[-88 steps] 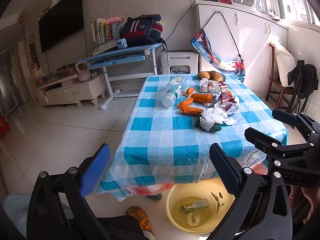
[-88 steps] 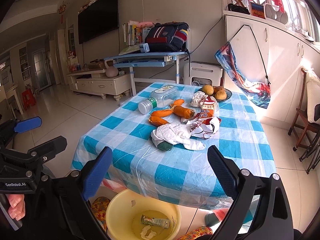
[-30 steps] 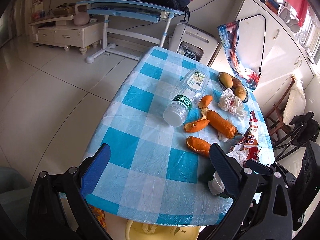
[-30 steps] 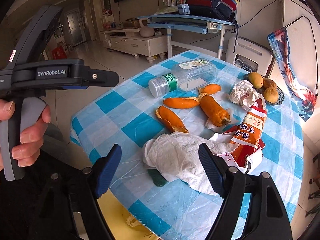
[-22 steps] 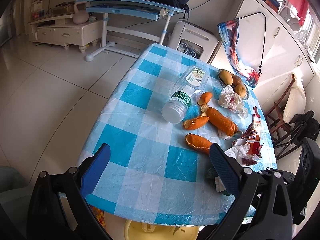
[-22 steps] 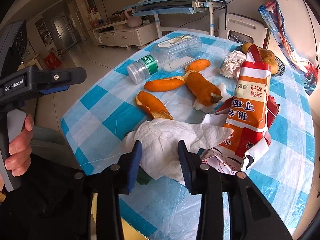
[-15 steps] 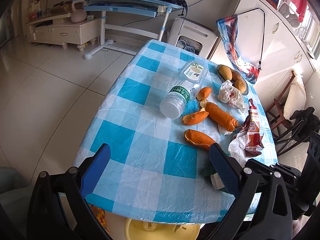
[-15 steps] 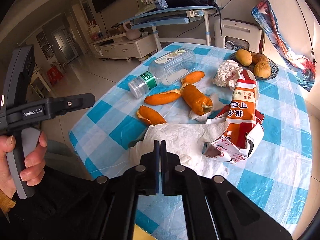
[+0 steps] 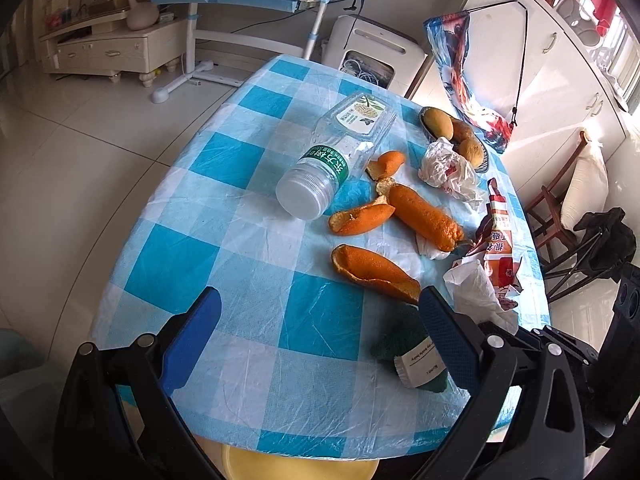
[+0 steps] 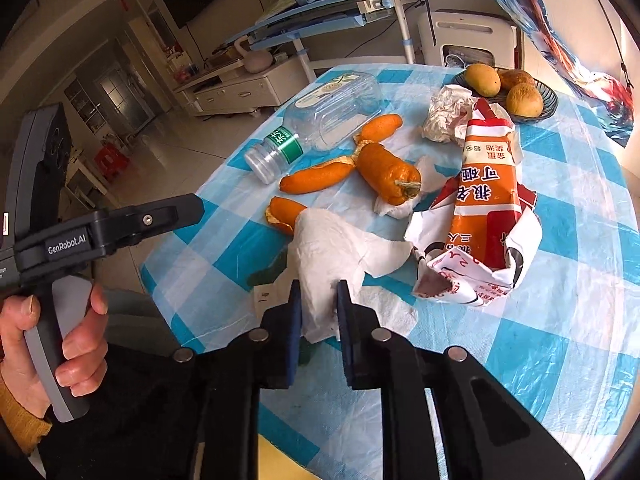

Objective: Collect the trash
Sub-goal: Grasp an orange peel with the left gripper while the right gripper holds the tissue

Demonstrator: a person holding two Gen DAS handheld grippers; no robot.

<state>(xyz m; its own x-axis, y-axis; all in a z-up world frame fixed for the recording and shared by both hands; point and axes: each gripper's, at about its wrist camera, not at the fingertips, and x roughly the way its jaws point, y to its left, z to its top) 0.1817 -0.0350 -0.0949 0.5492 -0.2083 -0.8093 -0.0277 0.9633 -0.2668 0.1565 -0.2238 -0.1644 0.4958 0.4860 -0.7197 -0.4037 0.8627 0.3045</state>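
My right gripper [image 10: 318, 292] is shut on a white paper tissue [image 10: 340, 248], pinching its near end while the rest drapes toward an orange-red snack wrapper [image 10: 484, 200]. The same tissue [image 9: 476, 292] shows at the right in the left wrist view. My left gripper [image 9: 320, 300] hangs open over the checked tablecloth [image 9: 240, 264], holding nothing. An orange peel [image 9: 372, 268] lies just beyond its right finger. A dark green item with a white label [image 9: 412, 356] lies beside that finger. More peels [image 9: 360, 220], a clear plastic bottle [image 9: 324, 168] and a crumpled plastic bag [image 9: 448, 168] lie farther back.
A yellow basin [image 9: 300, 464] sits on the floor below the table's near edge. A dark bowl of fruit [image 10: 548, 100] stands at the far right corner. A person's hand [image 10: 52, 344] holds the left gripper's handle. A chair [image 9: 552, 208] stands to the right of the table.
My right gripper has closed from wide open onto the white tissue and raised its end. My left gripper has come closer to the table and lower, so the peels look larger.
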